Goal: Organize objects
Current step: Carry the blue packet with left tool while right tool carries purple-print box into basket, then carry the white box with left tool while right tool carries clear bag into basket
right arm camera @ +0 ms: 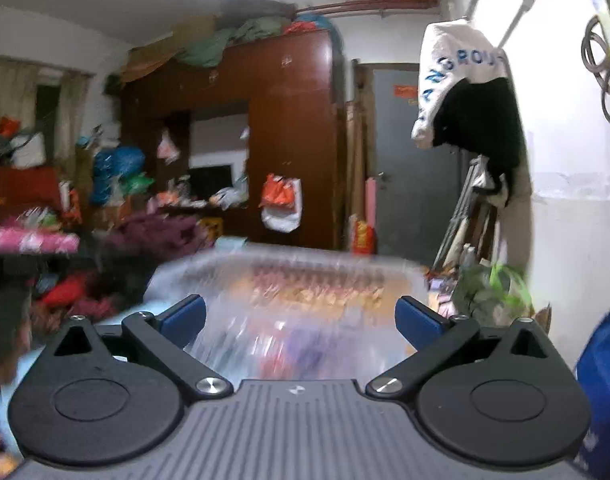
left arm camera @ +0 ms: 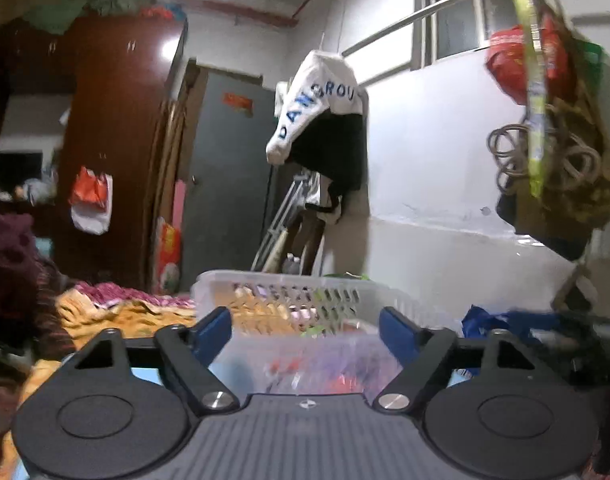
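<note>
The left gripper (left arm camera: pixel 305 326) has its blue-padded fingers (left arm camera: pixel 213 330) spread wide with nothing between them; the right gripper (right arm camera: pixel 301 320) is likewise spread wide and holds nothing. Both point level across a cluttered bedroom.

Just beyond the left fingertips, at 12 o'clock, sits a translucent white plastic basket with slotted walls (left arm camera: pixel 289 292). Its near wall blurs, yet small colourful items, red, pink and purple, show through it; what they are cannot be told. In the right wrist view the same basket (right arm camera: pixel 297 280) is heavily smeared, with reddish and violet shapes inside, low at 6 o'clock of the tub.

The basket rests on an orange and pink patterned bedspread (left arm camera: pixel 117 312), spreading out at 9 o'clock. At 3 o'clock lies a blue plastic bag (left arm camera: pixel 481 320).

Farther off, at 12 o'clock, a white garment with blue letters (left arm camera: pixel 317 104) hangs over black clothing before a dark grey door (left arm camera: pixel 229 184). At 10 o'clock stands a tall reddish-brown wooden wardrobe (left arm camera: pixel 117 128) with a red and white plastic bag (left arm camera: pixel 91 200) hanging on it.
</note>
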`<action>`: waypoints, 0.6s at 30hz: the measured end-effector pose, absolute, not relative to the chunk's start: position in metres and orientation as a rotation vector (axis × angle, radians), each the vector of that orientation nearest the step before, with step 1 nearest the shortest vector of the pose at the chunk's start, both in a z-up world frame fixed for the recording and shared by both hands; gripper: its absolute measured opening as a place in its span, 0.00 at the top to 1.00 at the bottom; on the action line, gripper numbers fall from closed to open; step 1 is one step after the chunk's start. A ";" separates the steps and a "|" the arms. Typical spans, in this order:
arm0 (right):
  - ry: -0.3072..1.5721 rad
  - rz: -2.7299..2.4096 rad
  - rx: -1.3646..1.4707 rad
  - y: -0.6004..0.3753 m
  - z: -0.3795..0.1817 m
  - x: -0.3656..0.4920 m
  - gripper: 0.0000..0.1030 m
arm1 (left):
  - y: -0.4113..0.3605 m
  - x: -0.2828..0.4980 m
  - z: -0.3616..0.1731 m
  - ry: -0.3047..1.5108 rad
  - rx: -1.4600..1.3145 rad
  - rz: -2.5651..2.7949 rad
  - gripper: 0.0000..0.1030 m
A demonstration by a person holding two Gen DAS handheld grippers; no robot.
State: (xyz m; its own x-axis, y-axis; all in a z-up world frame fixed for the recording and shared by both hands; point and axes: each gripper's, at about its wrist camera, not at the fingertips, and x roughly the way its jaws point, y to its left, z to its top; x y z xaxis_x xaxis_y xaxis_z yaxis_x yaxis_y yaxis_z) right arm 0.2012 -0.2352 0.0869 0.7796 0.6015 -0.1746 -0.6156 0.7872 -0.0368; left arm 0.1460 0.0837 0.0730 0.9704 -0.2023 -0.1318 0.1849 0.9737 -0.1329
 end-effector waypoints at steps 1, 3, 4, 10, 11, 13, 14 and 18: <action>0.158 0.665 -0.113 -0.243 0.069 0.185 0.00 | 0.086 0.134 0.067 0.147 -0.104 -0.179 0.13; 0.165 0.672 -0.120 -0.252 0.042 0.162 0.05 | 0.093 0.122 0.053 0.188 -0.063 -0.146 0.13; 0.184 0.686 -0.110 -0.254 0.028 0.153 0.07 | 0.097 0.121 0.046 0.226 -0.043 -0.117 0.13; 0.287 0.765 -0.113 -0.234 0.003 0.160 0.20 | 0.129 0.147 0.028 0.374 -0.023 -0.089 0.13; 0.290 0.764 -0.122 -0.232 0.000 0.158 0.24 | 0.134 0.154 0.026 0.394 -0.042 -0.109 0.13; 0.312 0.769 -0.121 -0.231 -0.001 0.161 0.30 | 0.140 0.165 0.020 0.439 -0.066 -0.139 0.13; 0.321 0.774 -0.115 -0.232 -0.001 0.162 0.33 | 0.141 0.170 0.017 0.459 -0.058 -0.151 0.13; 0.331 0.787 -0.110 -0.237 -0.002 0.164 0.37 | 0.140 0.183 0.010 0.511 -0.047 -0.189 0.16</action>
State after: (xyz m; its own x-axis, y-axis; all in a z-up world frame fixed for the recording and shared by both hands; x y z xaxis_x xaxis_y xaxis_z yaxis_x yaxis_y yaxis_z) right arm 0.1637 -0.2370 -0.0018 0.6576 0.6762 -0.3322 -0.7103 0.7035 0.0258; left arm 0.1833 0.1404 0.0103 0.8550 -0.1919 -0.4818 0.1683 0.9814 -0.0922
